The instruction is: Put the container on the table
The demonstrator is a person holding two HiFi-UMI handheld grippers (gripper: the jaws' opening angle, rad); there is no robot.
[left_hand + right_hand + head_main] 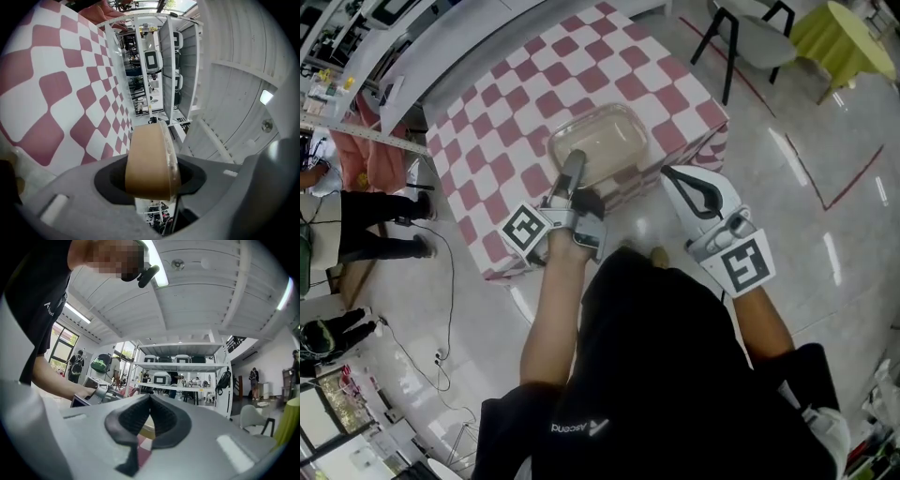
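Container (pixel 598 141) front and centre: a clear plastic tub, pale tan inside, sitting over the near edge of the table (pixel 502 141) with its pink-and-white checked cloth. Whether the base is down on the cloth or just above it, the head view doesn't settle.

The left gripper (pixel 571 171) has it. Its jaws are clamped on the tub's near wall, and in the left gripper view that tan wall with its clear rim stands squarely between the dark pads, with checked cloth filling the left side.

Over to the right gripper (pixel 150 399): jaws closed tip to tip, nothing between them. In the head view it hangs off the table's front edge, to the right of the tub and apart from it.

The person in the black top (pixel 656 375) stands close against the table's front. Beyond the table are a grey chair (pixel 755 39) and a yellow-green covered table (pixel 844 33) (top right corner), and a cable (pixel 441 281) trails across the shiny floor at left.
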